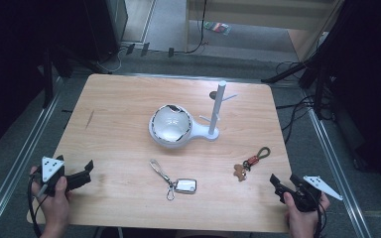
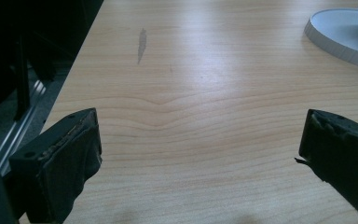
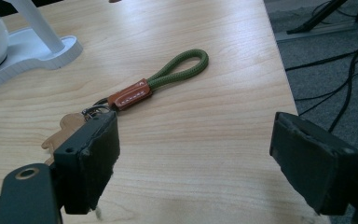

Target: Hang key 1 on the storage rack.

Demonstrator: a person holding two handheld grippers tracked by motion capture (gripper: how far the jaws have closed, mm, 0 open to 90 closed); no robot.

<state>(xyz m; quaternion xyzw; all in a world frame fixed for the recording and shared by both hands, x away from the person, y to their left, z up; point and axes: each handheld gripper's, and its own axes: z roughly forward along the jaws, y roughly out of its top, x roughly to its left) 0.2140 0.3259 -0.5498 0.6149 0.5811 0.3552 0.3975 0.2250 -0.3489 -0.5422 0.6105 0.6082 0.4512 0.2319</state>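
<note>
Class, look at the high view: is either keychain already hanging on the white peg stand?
No: both keychains lie flat on the table.

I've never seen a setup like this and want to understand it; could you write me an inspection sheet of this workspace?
Surface: pale wooden table, one dark streak near its left side.
Job's things: green cord loop keychain with brown leather tab and wooden figure; silver keychain with rectangular metal tag; white stand with pegged post and round bowl.
Clutter: nothing seen.
Grippers: left hand-held gripper open, nothing between the jaws; right hand-held gripper open, beside the green cord keychain, not touching it.
Cables: black cables on the floor right of the table.
Surroundings: grey floor, metal rails, dark stands.
</note>
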